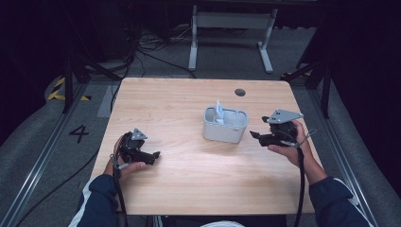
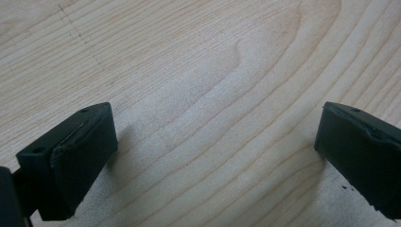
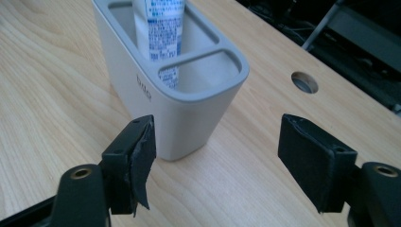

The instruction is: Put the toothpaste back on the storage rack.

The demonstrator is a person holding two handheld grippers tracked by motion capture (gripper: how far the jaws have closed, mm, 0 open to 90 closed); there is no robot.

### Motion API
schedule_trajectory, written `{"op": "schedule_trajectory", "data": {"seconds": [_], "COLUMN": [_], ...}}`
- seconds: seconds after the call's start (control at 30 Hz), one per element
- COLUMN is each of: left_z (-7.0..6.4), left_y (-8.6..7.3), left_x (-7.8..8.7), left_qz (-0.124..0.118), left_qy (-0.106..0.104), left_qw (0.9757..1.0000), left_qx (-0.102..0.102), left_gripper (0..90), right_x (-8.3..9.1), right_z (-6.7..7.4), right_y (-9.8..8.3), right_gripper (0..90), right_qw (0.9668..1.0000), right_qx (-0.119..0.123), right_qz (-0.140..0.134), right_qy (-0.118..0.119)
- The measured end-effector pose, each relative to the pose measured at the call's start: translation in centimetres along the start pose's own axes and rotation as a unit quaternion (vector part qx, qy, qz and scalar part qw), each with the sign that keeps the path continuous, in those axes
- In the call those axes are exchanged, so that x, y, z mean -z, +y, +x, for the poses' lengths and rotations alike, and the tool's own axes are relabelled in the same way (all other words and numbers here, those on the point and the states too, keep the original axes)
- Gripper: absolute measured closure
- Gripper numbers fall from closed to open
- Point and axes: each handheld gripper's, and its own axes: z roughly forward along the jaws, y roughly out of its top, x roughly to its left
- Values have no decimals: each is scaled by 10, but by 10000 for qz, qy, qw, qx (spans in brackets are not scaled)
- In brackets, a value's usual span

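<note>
A grey holder (image 1: 225, 125) sits mid-desk (image 1: 189, 189) with a toothpaste tube (image 1: 219, 112) standing inside. Right tongs (image 1: 257, 135) gape wide just beside it; left tongs (image 1: 155, 154) wide, well apart. The tube looks light, squashy; grip its upper body.

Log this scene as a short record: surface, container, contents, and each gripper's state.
surface: light wooden table with a round cable hole
container: grey plastic two-compartment holder, upright
contents: white and blue tube standing in one compartment; the other looks empty
left gripper: open, low over bare wood
right gripper: open, beside the holder, apart from it
</note>
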Motion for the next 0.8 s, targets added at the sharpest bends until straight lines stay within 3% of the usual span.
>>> {"op": "schedule_trajectory", "data": {"seconds": [0.63, 0.8], "left_z": [0, 0], "left_y": [0, 0], "left_x": [1, 1], "left_qz": [61, 61], "left_qy": [-28, -28], "left_qw": [10000, 10000], "left_qx": [6, 6], "left_gripper": [4, 4], "right_x": [-4, -2], "right_z": [8, 9], "right_y": [-43, -63], "right_gripper": [295, 291], "right_qw": [9990, 9981], "right_qx": [121, 111], "right_qz": [437, 605], "right_qy": [-49, -48]}}
